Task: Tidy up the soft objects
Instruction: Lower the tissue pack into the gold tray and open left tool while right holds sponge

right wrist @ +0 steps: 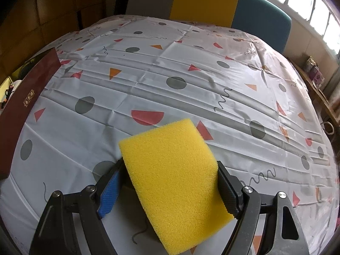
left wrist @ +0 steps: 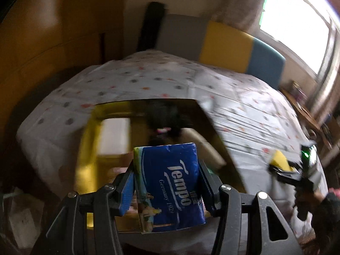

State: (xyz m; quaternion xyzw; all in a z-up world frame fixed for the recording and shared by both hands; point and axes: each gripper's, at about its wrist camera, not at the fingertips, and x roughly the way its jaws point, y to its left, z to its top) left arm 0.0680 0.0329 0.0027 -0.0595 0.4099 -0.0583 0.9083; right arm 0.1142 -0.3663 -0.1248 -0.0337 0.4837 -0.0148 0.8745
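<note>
Sponge (right wrist: 174, 182), a porous yellow block, sits clamped in the right gripper (right wrist: 170, 188) angled downward; the left gripper (left wrist: 167, 184) pinches a glossy blue tissue pack (left wrist: 172, 184).

Blue Tempo tissue pack (left wrist: 172, 182), upright & tilted, over the open yellow-lined box (left wrist: 89, 148). Yellow sponge block (right wrist: 176, 180) slanted above the patterned cloth.

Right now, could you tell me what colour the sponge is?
Yellow; the sponge shows best in the right wrist view.
</note>
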